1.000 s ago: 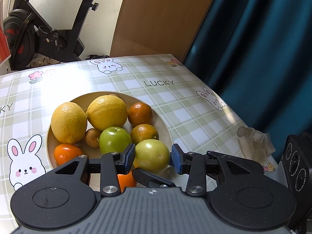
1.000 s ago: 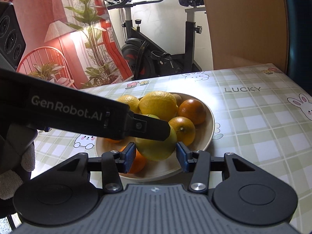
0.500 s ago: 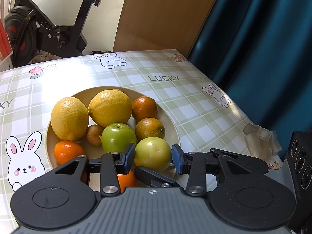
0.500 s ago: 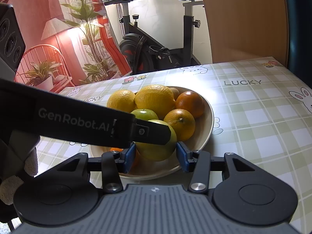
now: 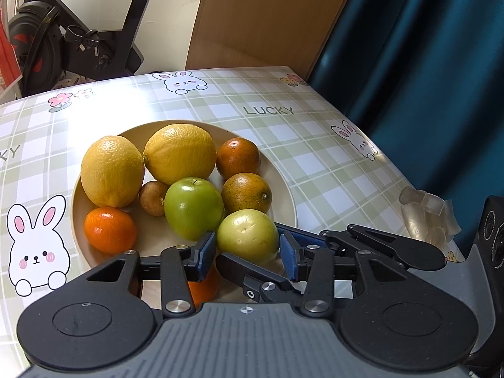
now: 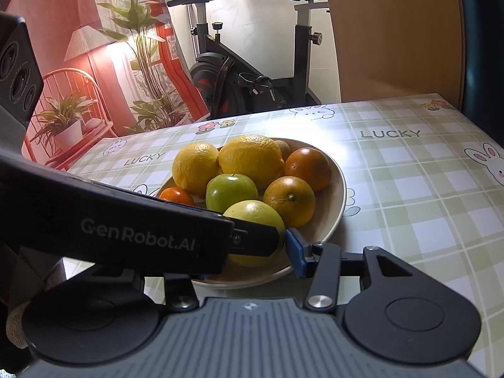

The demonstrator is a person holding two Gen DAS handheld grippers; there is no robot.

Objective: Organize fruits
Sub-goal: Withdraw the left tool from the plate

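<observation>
Right, all eyes on the plate (image 5: 283,189) on the checked table (image 5: 315,163), and it is loaded. Two big lemons (image 5: 111,170) (image 5: 179,152) sit side by side at the back, touching. A dark orange (image 5: 237,157) sits by the far-right rim with a second dark orange (image 5: 246,193) just in front of it. A green apple (image 5: 192,208) holds the centre, a small brown fruit (image 5: 152,197) is tucked between it and the left-hand lemon, and a little tangerine (image 5: 109,230) sits by the left rim. One more orange fruit (image 5: 203,289) peeks out under the left gripper (image 5: 247,249), mostly hidden.

Now the action: the pale green fruit (image 5: 247,234) sits at the near side of the plate, against the apple, right between the left gripper's blue pads. Those jaws have just been opening, and the pads stand barely clear of its skin on either side.

The right gripper (image 6: 252,252) comes in at the same fruit. Its one visible pad is at the fruit's edge, but the other finger is hidden behind the left gripper, so I cannot tell whether it is gripping.

Off by the table's right edge, a clump of clear plastic (image 5: 428,214)
</observation>
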